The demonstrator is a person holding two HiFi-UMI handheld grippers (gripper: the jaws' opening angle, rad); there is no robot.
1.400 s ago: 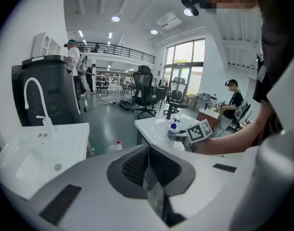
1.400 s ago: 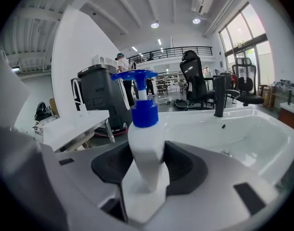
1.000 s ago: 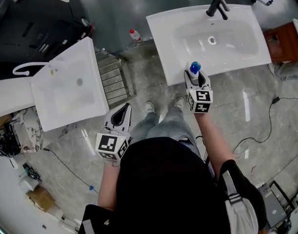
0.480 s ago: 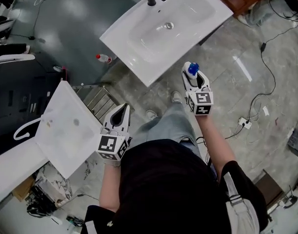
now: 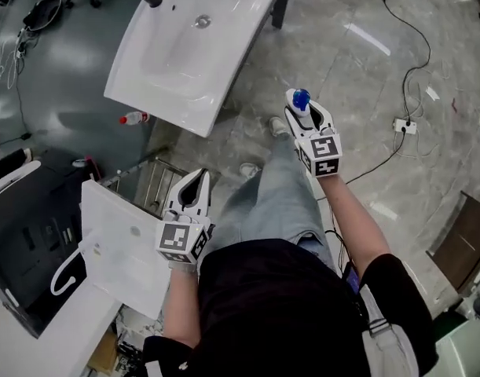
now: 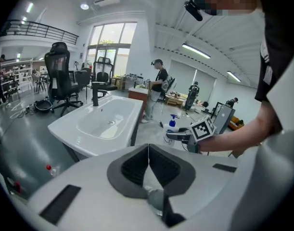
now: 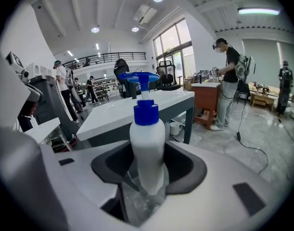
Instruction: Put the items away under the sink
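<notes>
Over the last second the head view had swung. The white sink (image 5: 157,104), which had sat at the far right straight ahead of the person, now lay at the far left and tilted across the frame, so the person appeared to have turned away to the right. The right gripper (image 5: 301,110) had kept its load through the turn. Its jaws were clamped on the lower body of the white pump bottle (image 5: 301,99), which stood upright between them with its blue pump head on top, held over bare floor well clear of the sink's near edge. The left gripper (image 5: 197,175) hung low by the person's hip, its jaws together with nothing between them. By my reading the bottle was carried but not yet stowed, and the turn had moved it away from the sink's front, so a route back round to the cupboard side was probably still needed. A small red-capped bottle (image 5: 134,118) lay on the floor just beside the sink's left corner. A second white basin (image 5: 118,246) crowded the near left, close to the left gripper, with a metal rack (image 5: 145,187) between it and the sink. To the right the marble floor (image 5: 365,69) was open, apart from a power strip (image 5: 404,125) and trailing black cables (image 5: 428,69) that could catch a foot.
</notes>
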